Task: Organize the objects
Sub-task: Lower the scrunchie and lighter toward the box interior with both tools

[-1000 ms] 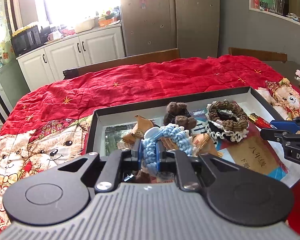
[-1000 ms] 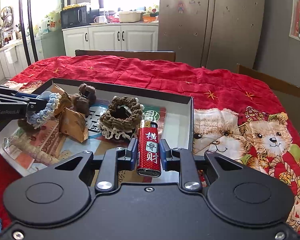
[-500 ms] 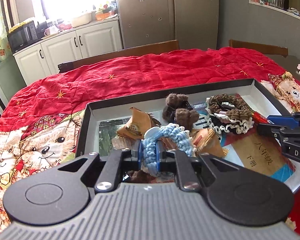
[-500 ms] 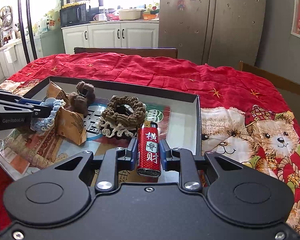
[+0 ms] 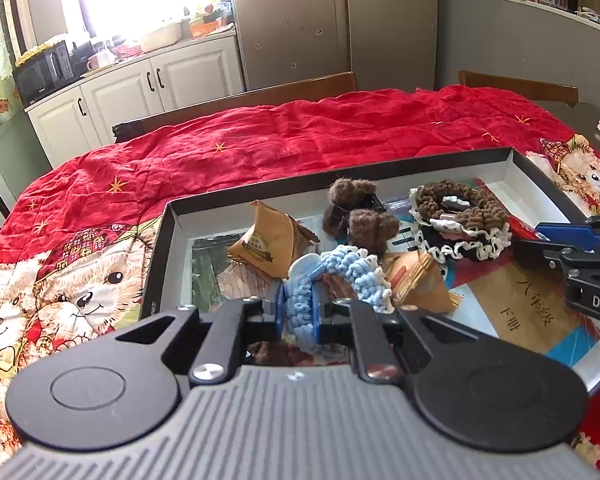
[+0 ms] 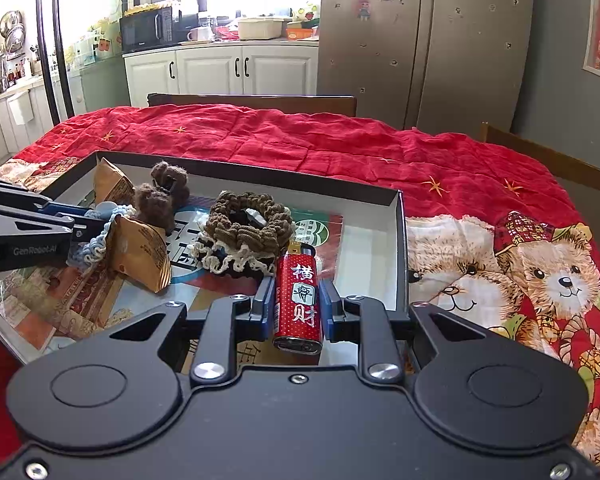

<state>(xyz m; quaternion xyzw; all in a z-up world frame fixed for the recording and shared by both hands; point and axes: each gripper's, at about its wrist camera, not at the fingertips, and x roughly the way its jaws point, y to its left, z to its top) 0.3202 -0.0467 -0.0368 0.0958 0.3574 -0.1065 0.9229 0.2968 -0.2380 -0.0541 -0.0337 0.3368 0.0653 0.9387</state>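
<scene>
L gripper (image 5: 299,309) pinching the blue scrunchie (image 5: 342,270), pads tight on the knit; rest of the loop droops fwd over the snack packets (image 5: 260,242) inside the box (image 5: 384,166). R gripper (image 6: 297,307) clamped on the red lighter (image 6: 298,300), held upright-ish over the near right part of the box, by the brown scrunchie (image 6: 248,226).

Change vs 1 s ago: basically none in the grips, both same hold, same items. Views shift a little, box sits slightly diff in frame, hands near static.

Meaning: both items picked but not placed yet, both over the box, not carried out or set down. Looks like a pause mid-sort; next prob a lift-out or a drop. Brown pom-pom clip (image 5: 354,210) and books (image 5: 528,312) under it all untouched. Risk: the droopy loop could snag a packet on lift.
</scene>
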